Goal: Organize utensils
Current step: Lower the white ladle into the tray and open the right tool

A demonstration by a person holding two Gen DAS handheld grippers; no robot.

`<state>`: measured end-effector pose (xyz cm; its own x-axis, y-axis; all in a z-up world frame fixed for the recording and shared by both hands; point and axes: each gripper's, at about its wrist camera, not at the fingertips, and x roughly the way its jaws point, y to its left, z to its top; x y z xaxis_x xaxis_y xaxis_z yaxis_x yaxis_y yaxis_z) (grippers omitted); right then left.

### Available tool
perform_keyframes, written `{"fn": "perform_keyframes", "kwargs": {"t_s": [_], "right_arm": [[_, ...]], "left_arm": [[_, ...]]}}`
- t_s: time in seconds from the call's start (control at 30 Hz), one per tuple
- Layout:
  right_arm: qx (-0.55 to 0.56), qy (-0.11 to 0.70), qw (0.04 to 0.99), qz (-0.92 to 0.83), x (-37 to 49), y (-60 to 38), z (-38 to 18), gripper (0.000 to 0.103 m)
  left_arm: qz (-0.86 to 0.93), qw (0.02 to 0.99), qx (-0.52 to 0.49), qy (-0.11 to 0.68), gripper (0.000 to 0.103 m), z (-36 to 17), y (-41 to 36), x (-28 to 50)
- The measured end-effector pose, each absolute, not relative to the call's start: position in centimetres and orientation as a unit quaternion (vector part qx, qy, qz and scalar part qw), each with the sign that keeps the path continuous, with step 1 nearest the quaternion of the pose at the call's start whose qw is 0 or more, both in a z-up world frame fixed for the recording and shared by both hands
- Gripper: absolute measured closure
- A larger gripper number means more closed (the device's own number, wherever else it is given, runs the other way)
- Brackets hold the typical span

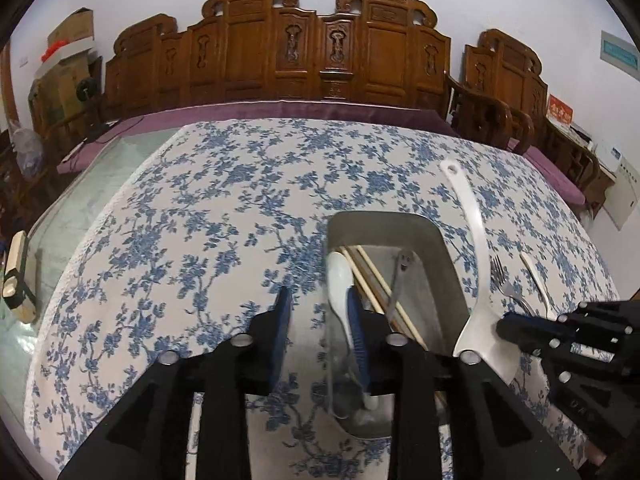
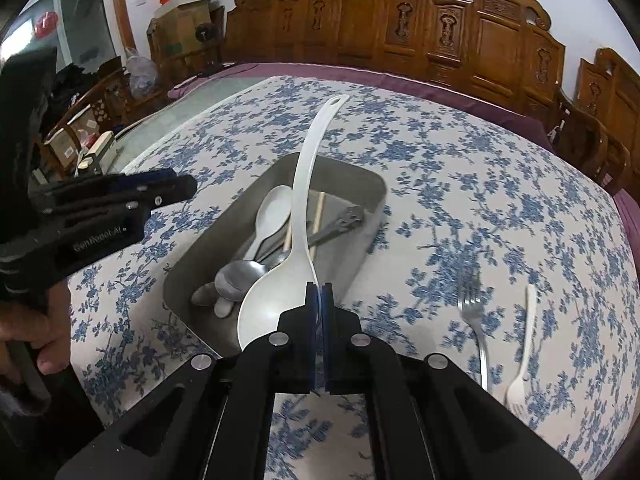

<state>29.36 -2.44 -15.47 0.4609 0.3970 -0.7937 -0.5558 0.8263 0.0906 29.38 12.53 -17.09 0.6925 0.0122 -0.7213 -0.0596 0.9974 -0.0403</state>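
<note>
A metal tray (image 2: 376, 184) on the blue-flowered cloth holds a white soup spoon (image 2: 272, 208), a metal spoon (image 2: 240, 272), chopsticks (image 2: 320, 208) and a metal handle with a smiley face (image 2: 348, 220). My right gripper (image 2: 318, 292) is shut on the bowl edge of a large white serving spoon (image 2: 304, 184), whose handle reaches out over the tray. My left gripper (image 1: 320, 320) hangs open at the tray's (image 1: 384, 220) left rim with only cloth showing between its fingers. It appears at the left in the right wrist view (image 2: 188, 188). A metal fork (image 2: 472, 308) and a white plastic fork (image 2: 524, 340) lie on the cloth to the right.
A carved wooden bench (image 1: 280, 52) with a purple cushion (image 1: 280, 108) runs along the table's far side. Bare glass tabletop (image 1: 72, 208) shows left of the cloth, with a small cream box (image 1: 16, 276) on it. Cardboard boxes (image 2: 184, 4) stand at the back left. A hand (image 2: 40, 320) grips the left tool.
</note>
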Motion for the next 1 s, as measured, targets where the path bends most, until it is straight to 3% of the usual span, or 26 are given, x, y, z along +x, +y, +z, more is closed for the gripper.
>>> {"fn": "perform_keyframes", "kwargs": {"t_s": [0.17, 0.23, 0.37, 0.53, 0.8, 1.0], "right_arm": [[-0.098, 0.442, 0.844, 0.286, 29.5, -0.7, -16.3, 0.1], [-0.101, 0.444, 0.843, 0.287, 29.4, -0.2, -16.7, 0.1], [-0.105, 0.449, 0.84, 0.287, 29.5, 0.6, -17.3, 0.1], [-0.106, 0.457, 0.835, 0.286, 29.6, 1.1, -18.2, 0.1], [-0.114, 0.461, 0.831, 0.291, 29.3, 1.8, -19.0, 0.1], [-0.114, 0.456, 0.832, 0.295, 29.1, 1.7, -18.9, 0.097]], "left_arm": [[0.025, 0.919, -0.031, 0.391, 0.069, -16.9, 13.7, 29.5], [0.028, 0.92, -0.031, 0.389, 0.054, -16.8, 14.1, 29.5], [0.03, 0.922, -0.034, 0.386, 0.046, -16.6, 14.6, 29.5], [0.037, 0.925, -0.037, 0.376, 0.021, -16.3, 15.1, 29.4], [0.044, 0.925, -0.035, 0.376, 0.011, -16.3, 15.4, 29.6], [0.046, 0.925, -0.035, 0.376, 0.011, -16.4, 15.5, 29.6]]}}
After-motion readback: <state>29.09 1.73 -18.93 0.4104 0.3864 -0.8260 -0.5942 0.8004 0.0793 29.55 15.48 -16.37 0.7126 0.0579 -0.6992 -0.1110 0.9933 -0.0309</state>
